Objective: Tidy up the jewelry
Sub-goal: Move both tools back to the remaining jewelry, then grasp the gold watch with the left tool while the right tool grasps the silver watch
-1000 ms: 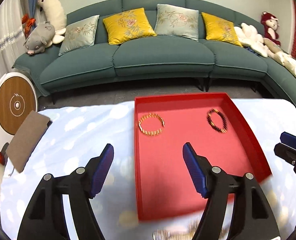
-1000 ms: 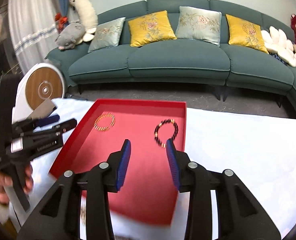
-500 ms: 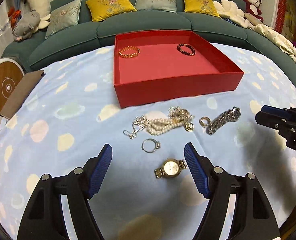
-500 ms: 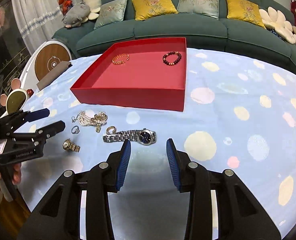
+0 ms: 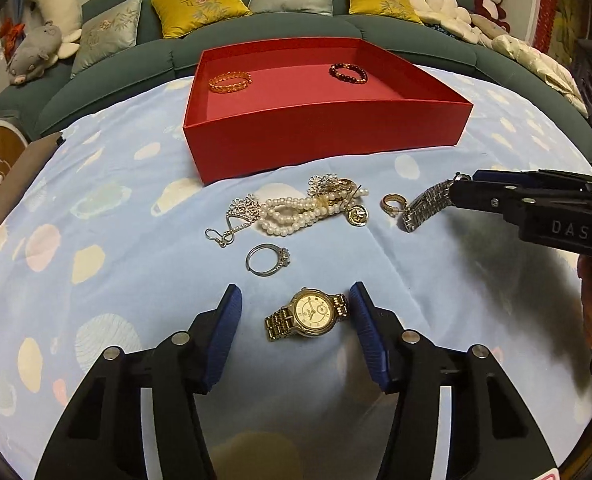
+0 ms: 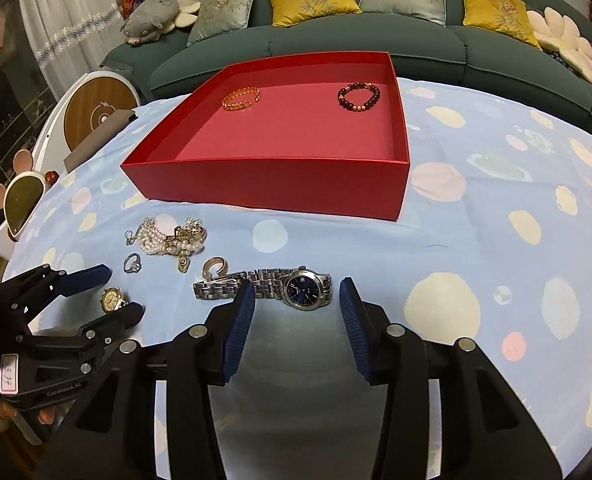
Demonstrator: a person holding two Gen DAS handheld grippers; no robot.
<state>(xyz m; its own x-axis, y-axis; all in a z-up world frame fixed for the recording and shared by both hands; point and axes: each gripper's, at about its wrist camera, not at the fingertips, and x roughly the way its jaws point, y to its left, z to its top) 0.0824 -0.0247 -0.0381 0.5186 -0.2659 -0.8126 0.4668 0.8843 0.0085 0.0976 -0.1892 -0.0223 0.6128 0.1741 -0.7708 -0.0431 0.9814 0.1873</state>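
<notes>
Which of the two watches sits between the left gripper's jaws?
The gold watch with the pale dial; the left gripper is closing around it. The silver watch has a dark blue dial.

place: home living room | evidence: green sofa [image 5: 296,40], cushions [image 5: 199,2], plush toys [image 5: 35,52]

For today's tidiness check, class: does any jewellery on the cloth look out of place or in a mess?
Yes. The pearl strand lies knotted with gold pieces in a heap before the red box, while the gold watch, silver watch and ring lie apart.
</notes>
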